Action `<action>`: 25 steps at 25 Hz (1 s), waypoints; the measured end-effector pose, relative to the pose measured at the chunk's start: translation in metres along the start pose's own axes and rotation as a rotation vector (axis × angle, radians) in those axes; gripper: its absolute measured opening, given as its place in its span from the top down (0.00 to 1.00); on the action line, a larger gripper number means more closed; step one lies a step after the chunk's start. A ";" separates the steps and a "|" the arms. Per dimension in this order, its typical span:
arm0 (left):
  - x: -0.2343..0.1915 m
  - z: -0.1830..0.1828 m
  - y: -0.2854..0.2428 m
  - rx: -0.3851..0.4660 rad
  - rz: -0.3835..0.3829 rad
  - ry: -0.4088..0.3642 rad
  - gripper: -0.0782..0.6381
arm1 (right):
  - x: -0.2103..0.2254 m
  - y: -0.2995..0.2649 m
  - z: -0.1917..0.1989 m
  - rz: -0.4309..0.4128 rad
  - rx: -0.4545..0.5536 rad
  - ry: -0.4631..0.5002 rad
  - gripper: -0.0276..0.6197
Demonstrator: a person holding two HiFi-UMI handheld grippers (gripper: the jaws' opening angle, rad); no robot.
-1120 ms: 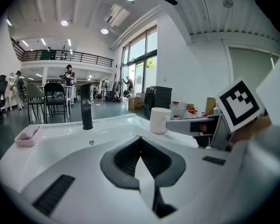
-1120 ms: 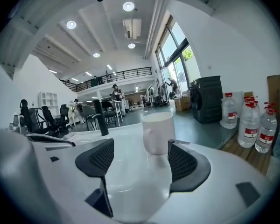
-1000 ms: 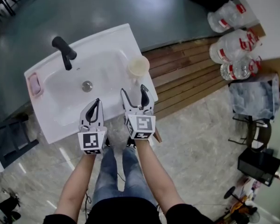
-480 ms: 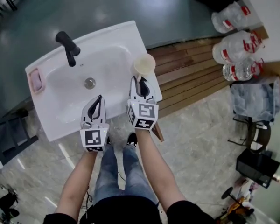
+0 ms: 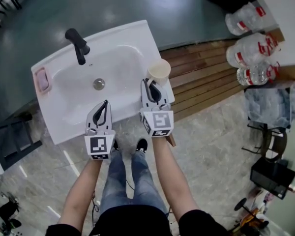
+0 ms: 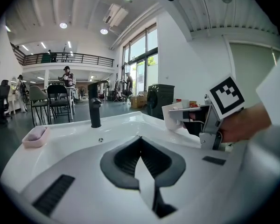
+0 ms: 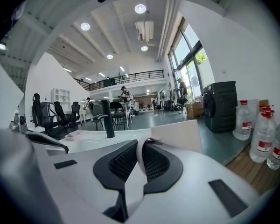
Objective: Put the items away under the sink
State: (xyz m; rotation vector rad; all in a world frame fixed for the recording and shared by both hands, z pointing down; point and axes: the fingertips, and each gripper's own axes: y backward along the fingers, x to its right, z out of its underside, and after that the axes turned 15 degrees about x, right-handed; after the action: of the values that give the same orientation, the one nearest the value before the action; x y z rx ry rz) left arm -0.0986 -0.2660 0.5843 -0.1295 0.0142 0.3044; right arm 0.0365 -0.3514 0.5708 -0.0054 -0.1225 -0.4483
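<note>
A cream cup (image 5: 159, 72) stands on the right rim of the white sink (image 5: 128, 43), beside the basin. My right gripper (image 5: 152, 88) is shut on the cup's handle; in the right gripper view the white handle (image 7: 140, 158) sits pinched between the dark pads, with the cup body (image 7: 179, 135) just beyond. My left gripper (image 5: 103, 107) hovers over the sink's front edge, shut with nothing in it (image 6: 140, 143). A pink soap dish (image 5: 42, 79) lies on the left rim. The cabinet under the sink is hidden.
A black faucet (image 5: 77, 44) rises at the back of the basin, with the drain (image 5: 99, 84) in the middle. Large water bottles (image 5: 247, 38) stand on a wooden platform (image 5: 201, 73) to the right. A chair with grey cloth (image 5: 268, 104) is further right.
My right gripper moved forward to the cup and went from open to shut on its handle. The left gripper stayed put.
</note>
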 end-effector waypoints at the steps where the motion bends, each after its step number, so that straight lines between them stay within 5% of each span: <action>1: -0.001 -0.001 0.002 0.002 0.000 -0.002 0.88 | -0.002 0.003 -0.003 -0.005 0.012 -0.004 0.90; 15: 0.029 -0.033 0.057 0.106 0.053 0.016 0.88 | -0.061 0.101 -0.082 -0.137 0.202 0.009 0.90; 25: 0.092 0.016 0.111 0.162 0.161 -0.001 0.88 | -0.104 0.205 -0.007 -0.182 0.165 -0.083 0.90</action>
State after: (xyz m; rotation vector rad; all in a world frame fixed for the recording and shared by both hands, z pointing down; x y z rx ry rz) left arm -0.0439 -0.1319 0.5829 0.0334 0.0482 0.4631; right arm 0.0328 -0.1214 0.5559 0.1508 -0.2428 -0.6191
